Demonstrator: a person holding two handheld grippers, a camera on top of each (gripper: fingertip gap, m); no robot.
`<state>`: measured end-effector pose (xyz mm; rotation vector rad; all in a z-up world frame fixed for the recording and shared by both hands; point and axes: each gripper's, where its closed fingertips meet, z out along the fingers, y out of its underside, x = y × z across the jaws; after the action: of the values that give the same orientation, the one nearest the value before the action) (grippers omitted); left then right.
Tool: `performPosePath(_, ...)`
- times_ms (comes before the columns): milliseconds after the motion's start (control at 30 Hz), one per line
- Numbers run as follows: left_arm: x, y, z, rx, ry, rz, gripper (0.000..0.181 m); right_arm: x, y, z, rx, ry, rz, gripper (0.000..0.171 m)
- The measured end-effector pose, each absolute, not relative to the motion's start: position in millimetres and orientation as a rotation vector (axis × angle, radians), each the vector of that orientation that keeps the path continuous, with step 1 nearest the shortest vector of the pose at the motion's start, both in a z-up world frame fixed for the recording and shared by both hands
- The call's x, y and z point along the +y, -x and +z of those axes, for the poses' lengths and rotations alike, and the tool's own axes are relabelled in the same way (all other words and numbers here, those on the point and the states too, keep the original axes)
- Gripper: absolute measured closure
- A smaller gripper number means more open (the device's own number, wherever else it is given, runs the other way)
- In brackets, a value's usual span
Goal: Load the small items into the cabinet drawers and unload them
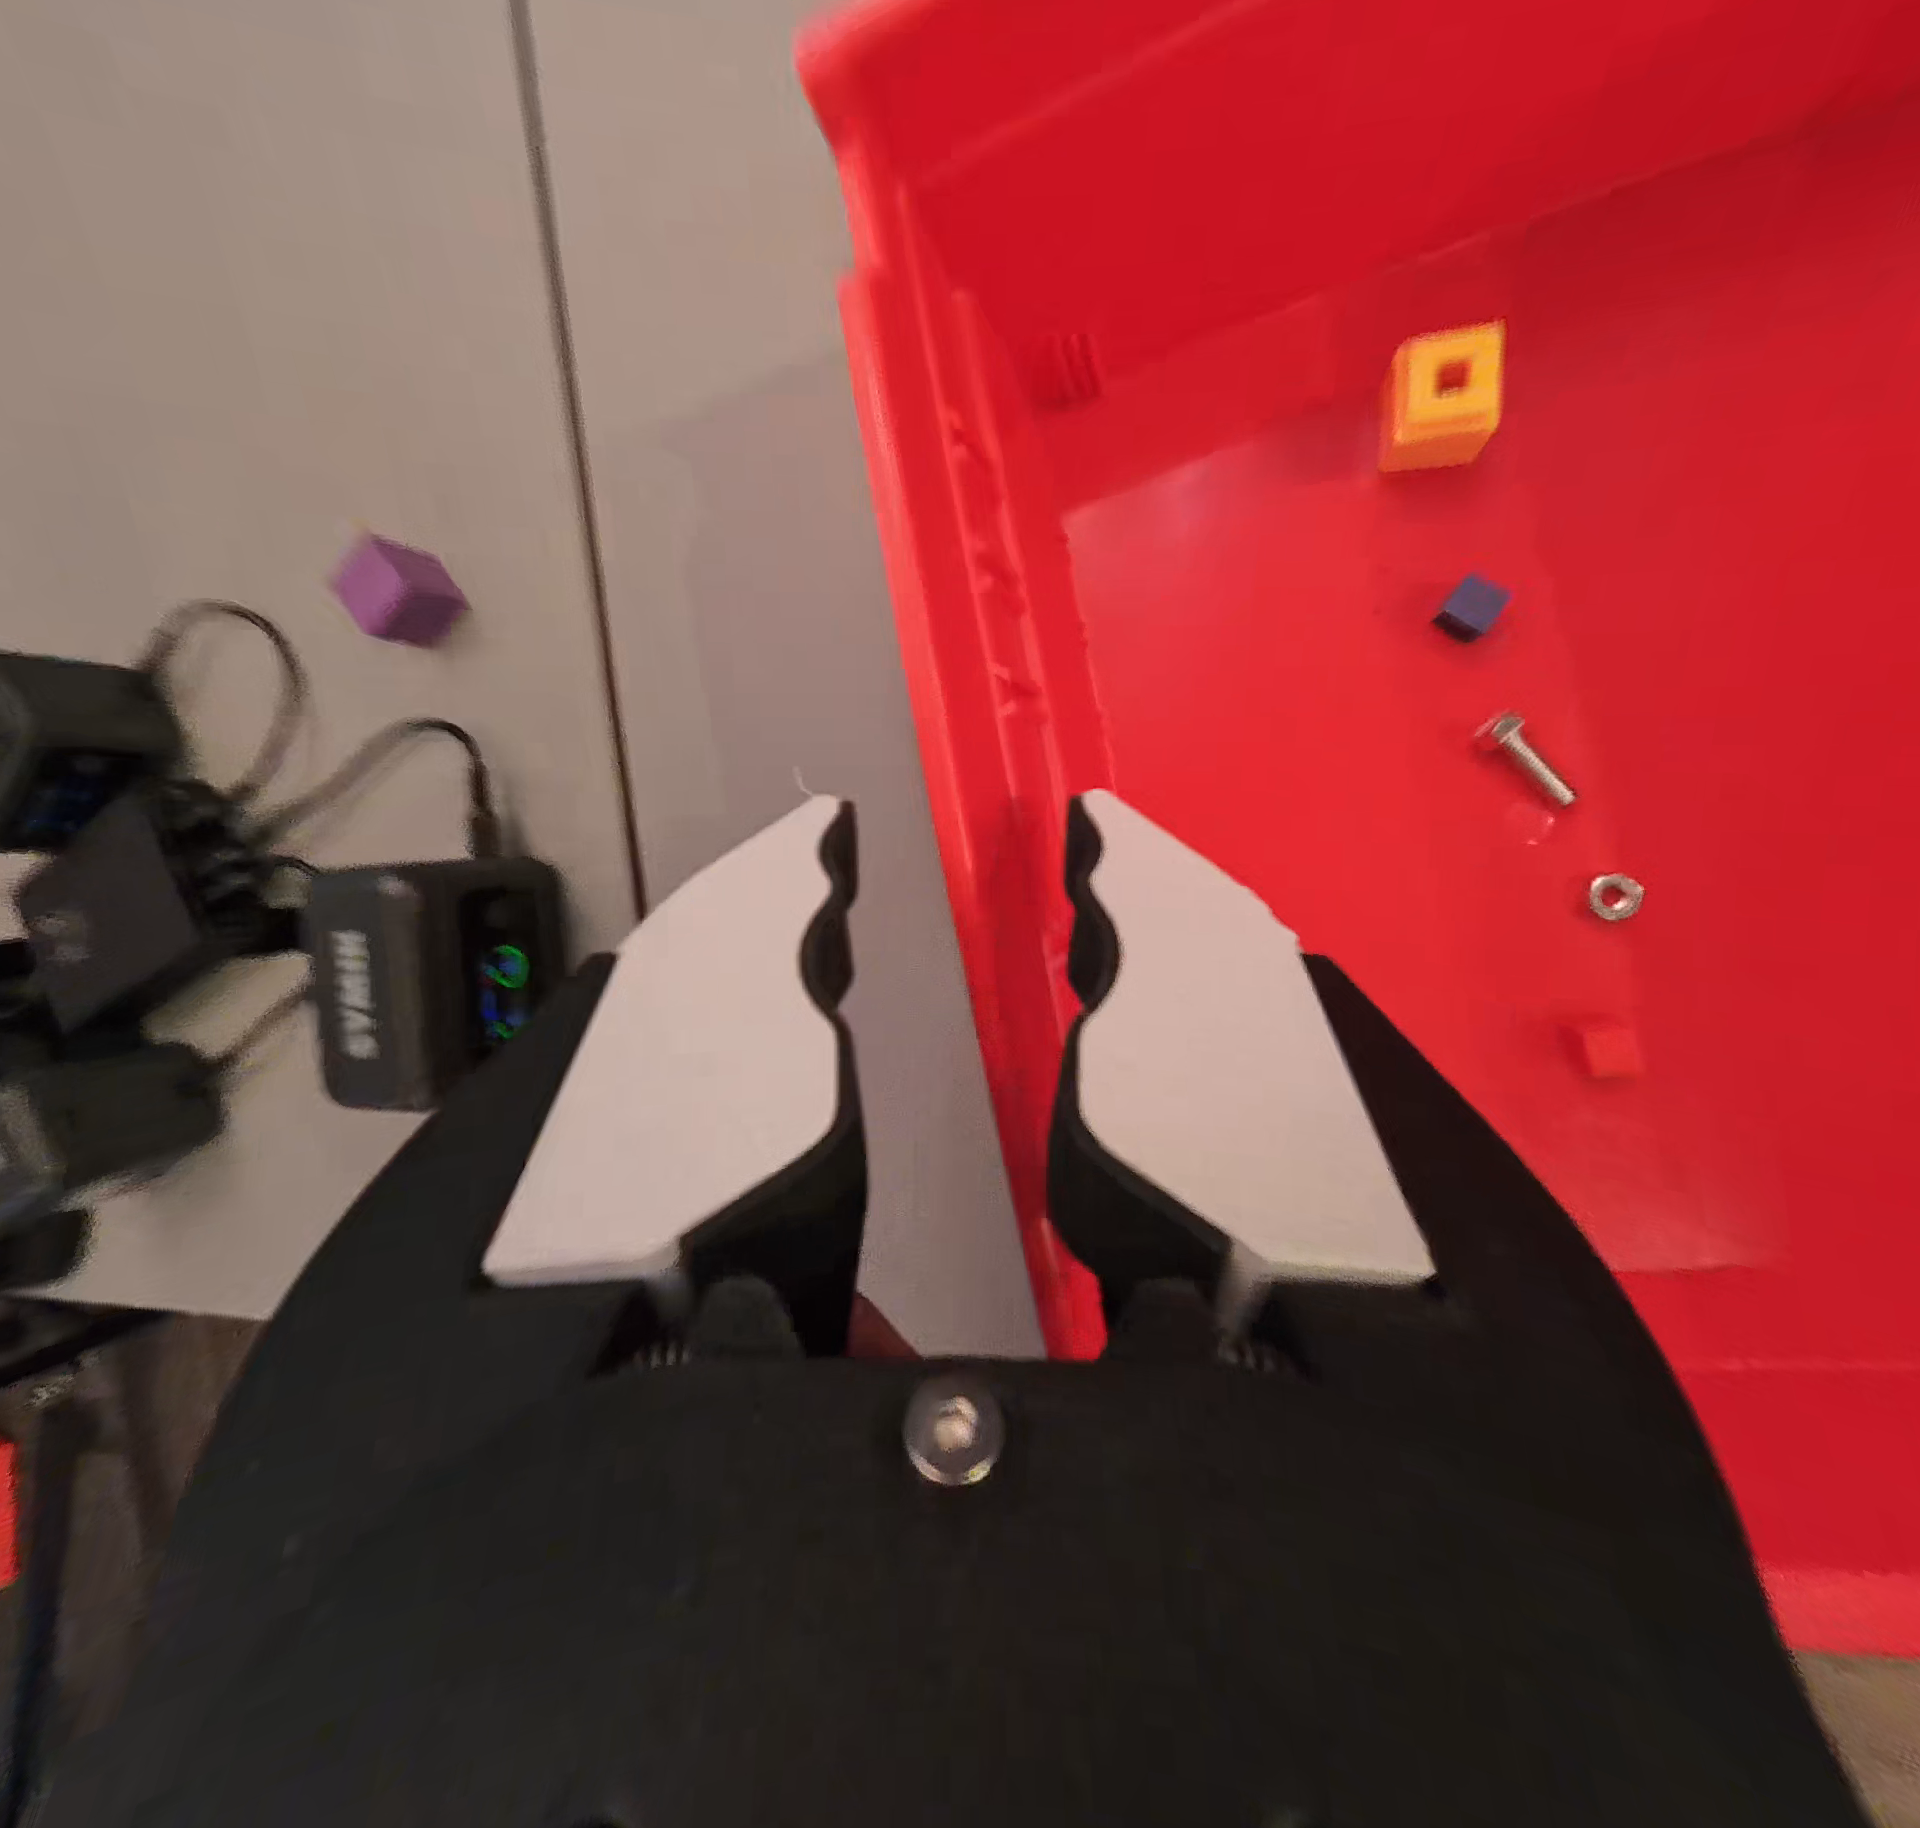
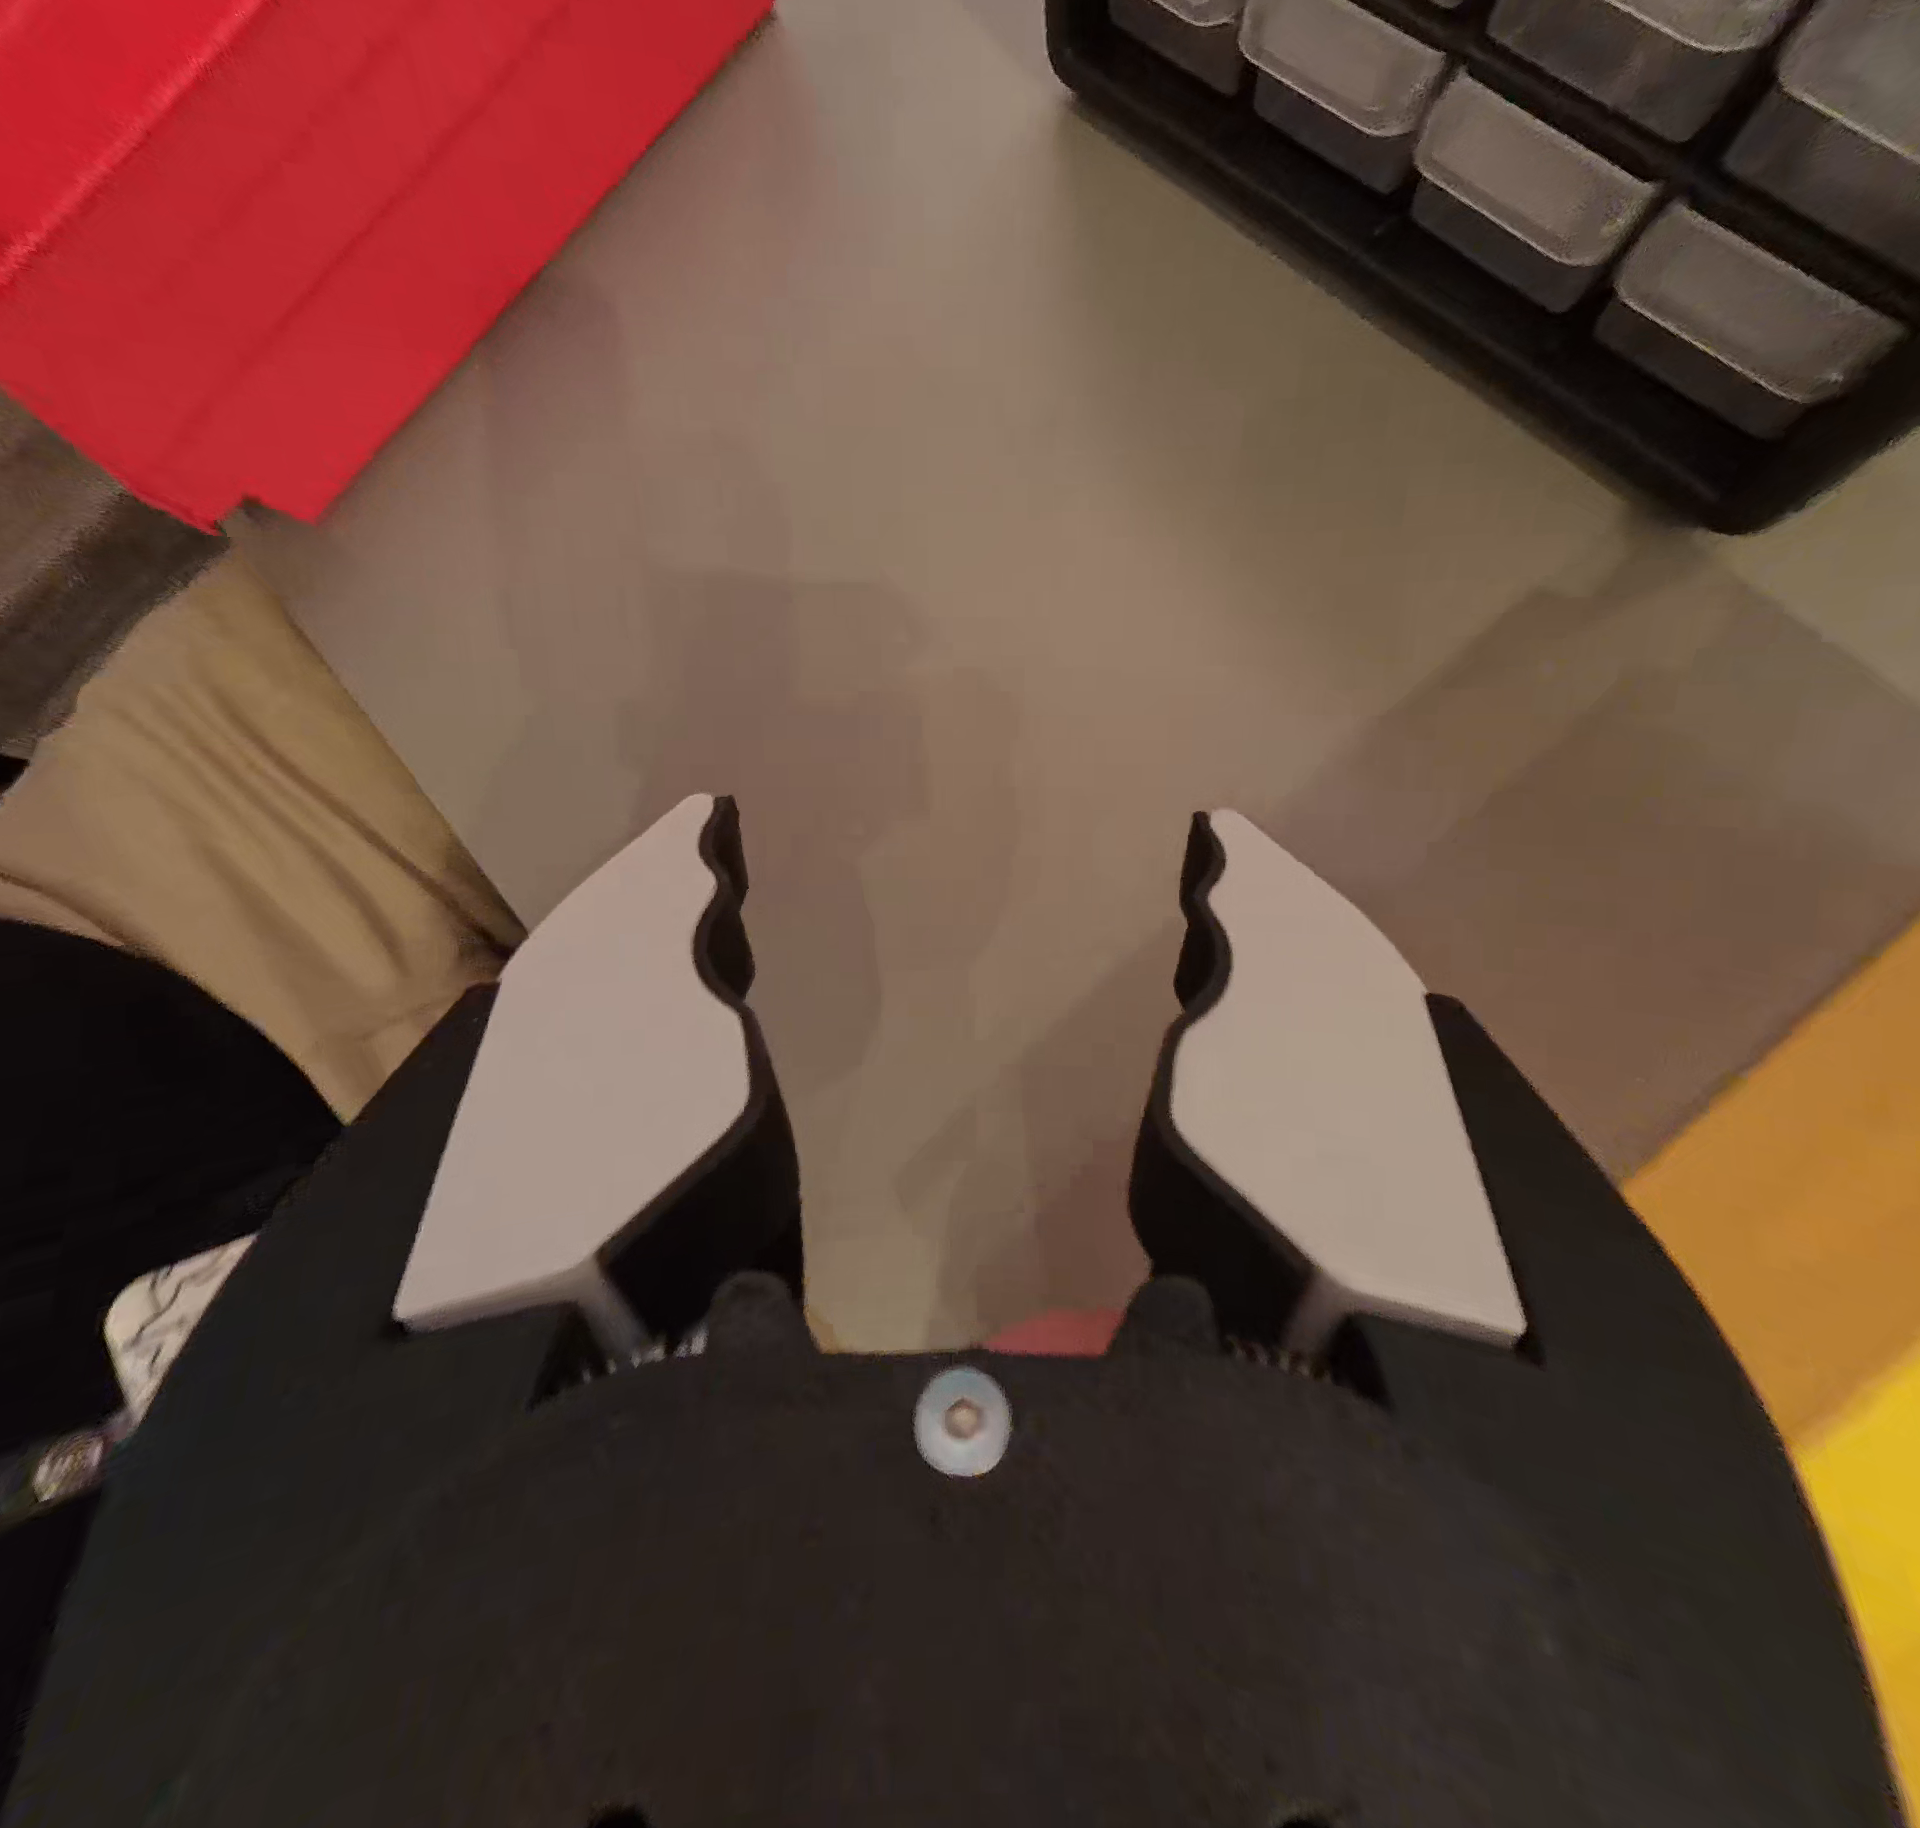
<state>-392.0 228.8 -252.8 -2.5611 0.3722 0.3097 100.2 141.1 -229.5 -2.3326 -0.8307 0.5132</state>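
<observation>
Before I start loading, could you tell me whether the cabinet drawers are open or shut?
Shut: every visible drawer sits pushed into the black cabinet.

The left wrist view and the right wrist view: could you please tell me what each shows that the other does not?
Only the left wrist view looks inside the red plastic bin, where an orange-and-yellow hollow cube, a small dark blue cube, a metal screw, a metal nut and a small red cube lie; a purple cube sits outside on the table.

Only the right wrist view shows the black cabinet with grey drawers.

Both show the red bin, the grey table and an empty, open gripper: left, right.
</observation>
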Motion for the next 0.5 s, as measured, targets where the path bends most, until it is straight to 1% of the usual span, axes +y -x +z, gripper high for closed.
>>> performPosePath(33, 232, 387, -239, 0.381, 2.516, 0.308, 0.137, 147, -93, -235, -0.835, 2.323, 0.517, 0.086)
performPosePath(100, 235, 360, -206, 0.418, 2.415, 0.267, 0.132, 167, -89, -249, -0.814, 2.32, 0.414, 0.088)
performPosePath(133, 233, 332, -190, 0.455, 2.356, 0.201, 0.129, 176, -88, -256, -0.785, 2.337, 0.379, 0.088)
performPosePath(200, 223, 253, -169, 0.581, 2.266, -0.035, 0.128, 189, -87, -271, -0.75, 2.373, 0.348, 0.09)
performPosePath(300, 201, 127, -169, 0.728, 2.19, -0.349, 0.133, 210, -86, -292, -0.676, 2.398, 0.312, 0.092)
performPosePath(333, 195, 93, -178, 0.775, 2.194, -0.394, 0.133, 217, -88, -299, -0.644, 2.403, 0.28, 0.1)
performPosePath(367, 192, 61, -187, 0.823, 2.174, -0.434, 0.13, 221, -88, -305, -0.638, 2.4, 0.26, 0.095)
performPosePath(433, 195, 22, -218, 0.855, 2.21, -0.422, 0.138, 217, -84, -319, -0.675, 2.421, 0.322, 0.09)
performPosePath(467, 199, 9, -237, 0.835, 2.255, -0.424, 0.145, 222, -92, -326, -0.606, 2.441, 0.272, 0.12)
performPosePath(500, 199, -2, -258, 0.822, 2.32, -0.446, 0.148, 228, -101, -329, -0.549, 2.435, 0.202, 0.139)
